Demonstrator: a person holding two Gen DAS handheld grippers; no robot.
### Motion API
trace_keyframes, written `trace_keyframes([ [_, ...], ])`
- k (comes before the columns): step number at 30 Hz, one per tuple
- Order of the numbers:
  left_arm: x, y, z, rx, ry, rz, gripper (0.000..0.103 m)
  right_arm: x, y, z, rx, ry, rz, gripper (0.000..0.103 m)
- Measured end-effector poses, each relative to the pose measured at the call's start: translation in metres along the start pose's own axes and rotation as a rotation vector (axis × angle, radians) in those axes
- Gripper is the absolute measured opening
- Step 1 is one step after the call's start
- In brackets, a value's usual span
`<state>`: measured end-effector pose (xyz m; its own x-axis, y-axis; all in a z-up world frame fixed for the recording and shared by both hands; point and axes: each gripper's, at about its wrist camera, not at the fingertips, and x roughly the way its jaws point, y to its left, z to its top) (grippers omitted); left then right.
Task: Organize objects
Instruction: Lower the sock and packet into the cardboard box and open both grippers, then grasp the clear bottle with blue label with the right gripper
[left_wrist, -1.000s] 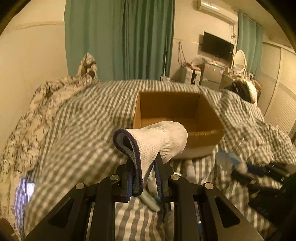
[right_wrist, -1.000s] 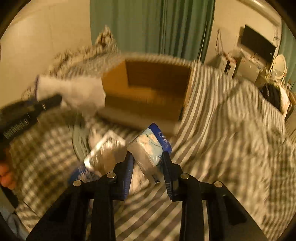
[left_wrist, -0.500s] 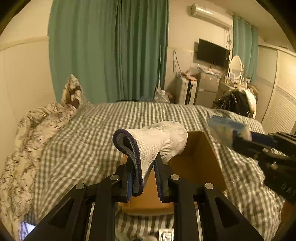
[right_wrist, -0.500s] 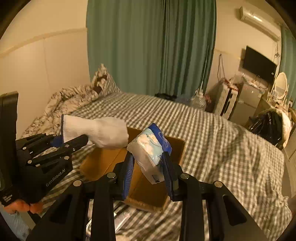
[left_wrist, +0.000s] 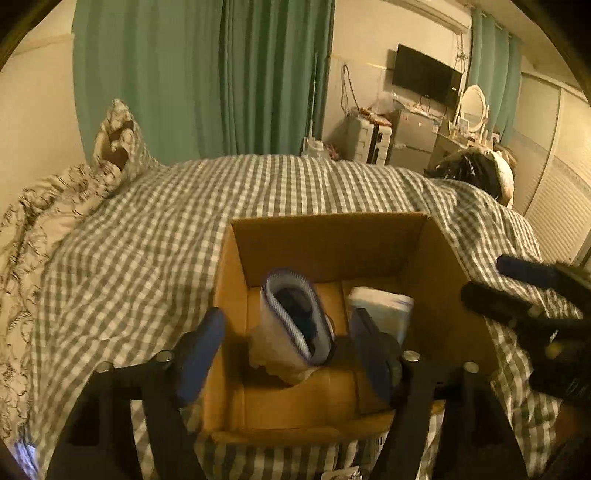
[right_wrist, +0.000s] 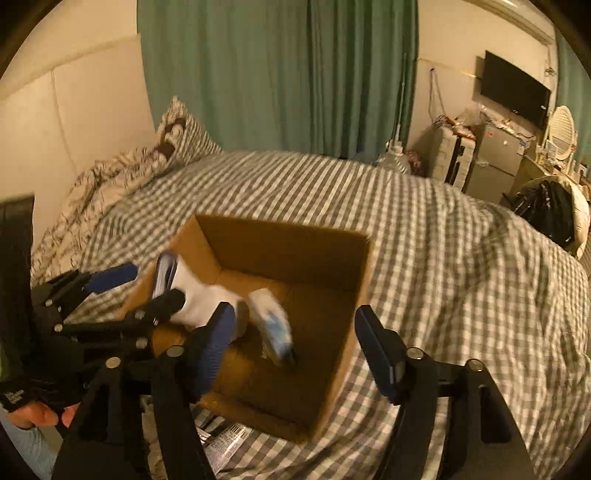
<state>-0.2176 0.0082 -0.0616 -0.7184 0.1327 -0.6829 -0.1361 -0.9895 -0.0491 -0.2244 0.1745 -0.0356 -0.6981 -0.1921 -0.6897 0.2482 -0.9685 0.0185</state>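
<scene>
Sock (left_wrist: 295, 325) and tissue pack (left_wrist: 384, 310), light and soft, lie in the box (left_wrist: 332, 243); left gripper (left_wrist: 288, 354) and right gripper (right_wrist: 295, 343) gape apart, empty.

Dim, warm yellow indoor light; strong fisheye bending, dark corners.
Motion blur smears the tissue pack (right_wrist: 275, 328); box (left_wrist: 436, 258) interior shadowed.

we are seeing a brown cardboard box (left_wrist: 436, 258) on a grey-and-white checked bedspread (left_wrist: 147, 240), a white sock (left_wrist: 295, 325) with blue-striped cuff, a white-and-blue packet (right_wrist: 273, 325), green curtains (left_wrist: 203, 74), and blue finger pads (right_wrist: 375, 347).
</scene>
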Motion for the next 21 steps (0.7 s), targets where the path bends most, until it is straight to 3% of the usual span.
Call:
trace_keyframes([
  [7, -0.074, 0.001, -0.003, 0.032, -0.087, 0.063, 0.092, -0.087, 0.013, 0.003, 0.000, -0.099, -0.045, 0.091],
  [15, -0.155, -0.008, -0.016, 0.077, -0.202, 0.074, 0.103, -0.174, 0.042, -0.020, -0.049, -0.162, -0.091, 0.096],
  [21, -0.189, -0.010, -0.044, 0.088, -0.211, 0.052, 0.103, -0.203, 0.068, -0.057, -0.076, -0.162, -0.125, 0.102],
])
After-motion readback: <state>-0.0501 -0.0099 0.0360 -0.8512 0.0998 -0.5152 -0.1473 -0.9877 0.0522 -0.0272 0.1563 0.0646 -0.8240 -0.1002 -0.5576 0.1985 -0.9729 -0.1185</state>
